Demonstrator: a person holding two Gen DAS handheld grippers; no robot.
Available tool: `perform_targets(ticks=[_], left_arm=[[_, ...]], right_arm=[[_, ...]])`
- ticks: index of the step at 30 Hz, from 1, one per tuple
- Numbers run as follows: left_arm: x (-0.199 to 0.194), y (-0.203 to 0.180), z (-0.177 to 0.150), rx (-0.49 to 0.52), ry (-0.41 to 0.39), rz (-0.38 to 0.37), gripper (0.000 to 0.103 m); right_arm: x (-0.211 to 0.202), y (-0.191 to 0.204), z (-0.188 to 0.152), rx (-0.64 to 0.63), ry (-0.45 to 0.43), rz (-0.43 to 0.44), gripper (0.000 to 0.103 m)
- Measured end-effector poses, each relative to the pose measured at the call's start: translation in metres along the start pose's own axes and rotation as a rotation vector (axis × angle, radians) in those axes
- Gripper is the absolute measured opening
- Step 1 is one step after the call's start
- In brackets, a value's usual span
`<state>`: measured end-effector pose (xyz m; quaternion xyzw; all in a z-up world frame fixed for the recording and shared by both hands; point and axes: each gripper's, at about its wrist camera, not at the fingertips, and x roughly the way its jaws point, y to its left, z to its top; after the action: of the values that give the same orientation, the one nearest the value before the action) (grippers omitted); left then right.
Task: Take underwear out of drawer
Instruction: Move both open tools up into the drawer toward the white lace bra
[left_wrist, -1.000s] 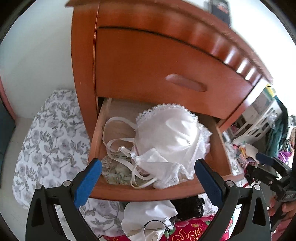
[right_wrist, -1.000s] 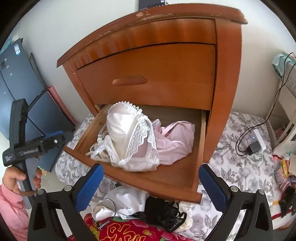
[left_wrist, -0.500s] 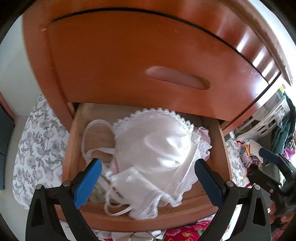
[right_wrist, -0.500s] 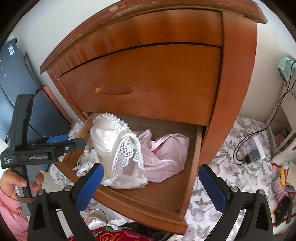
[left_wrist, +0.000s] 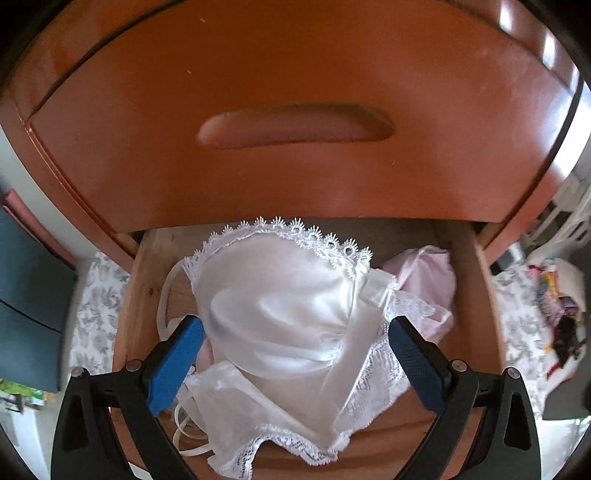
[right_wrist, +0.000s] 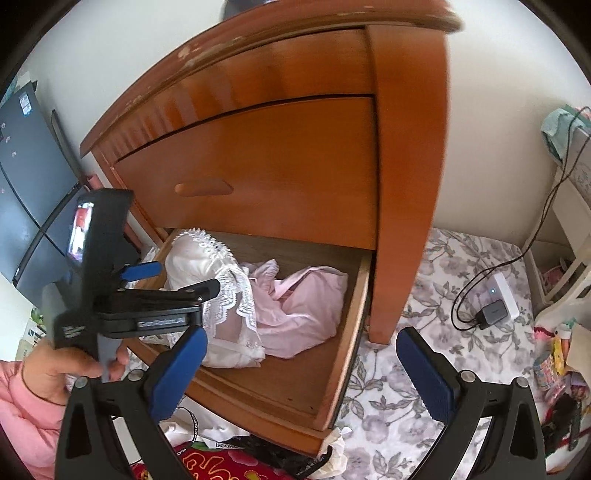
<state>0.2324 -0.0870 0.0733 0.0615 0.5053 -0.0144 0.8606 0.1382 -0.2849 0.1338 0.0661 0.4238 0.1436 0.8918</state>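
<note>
The left gripper (left_wrist: 293, 360) is spread wide, its blue pads flanking the white lace-trimmed bra (left_wrist: 280, 314) heaped in the open bottom drawer (left_wrist: 127, 325). Left of its left pad loop thin straps (left_wrist: 164, 295); beyond its right pad lies a pink garment (left_wrist: 424, 280). The bra looks light, soft and slippery, its cup springy, so pinching the bunched satin between the pads seems safer than the snag-prone lace edge. The right gripper (right_wrist: 299, 365) hangs wide and empty before the drawer's near corner.
</note>
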Motion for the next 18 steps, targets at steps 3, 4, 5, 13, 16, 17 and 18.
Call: perform_targets(ticks=[3,4,5,13,16,17,18], left_arm=[[0.008,-0.009,-0.001,0.020,0.015,0.034,0.100],[0.009,-0.012,-0.002,0.029,0.016,0.041,0.100],[0.011,-0.017,-0.003,0.049,0.016,0.057,0.100],[0.007,-0.006,-0.002,0.016,-0.035,0.160,0.100],[0.000,0.010,-0.001,-0.050,-0.061,0.149,0.100],[-0.002,0.015,-0.001,-0.068,-0.069,0.142,0.100],[-0.002,0.018,-0.001,-0.079,-0.073,0.138,0.100]], right_arm=[[-0.002,-0.012,-0.005,0.026,0.000,-0.003,0.103],[-0.002,-0.015,-0.006,0.033,0.003,-0.002,0.103],[-0.002,-0.018,-0.008,0.041,0.005,-0.001,0.103],[-0.004,-0.030,-0.018,0.078,0.009,0.009,0.103],[-0.004,-0.032,-0.021,0.074,0.014,0.010,0.103],[-0.003,-0.032,-0.022,0.072,0.016,0.009,0.103],[-0.002,-0.031,-0.022,0.069,0.020,0.008,0.103]])
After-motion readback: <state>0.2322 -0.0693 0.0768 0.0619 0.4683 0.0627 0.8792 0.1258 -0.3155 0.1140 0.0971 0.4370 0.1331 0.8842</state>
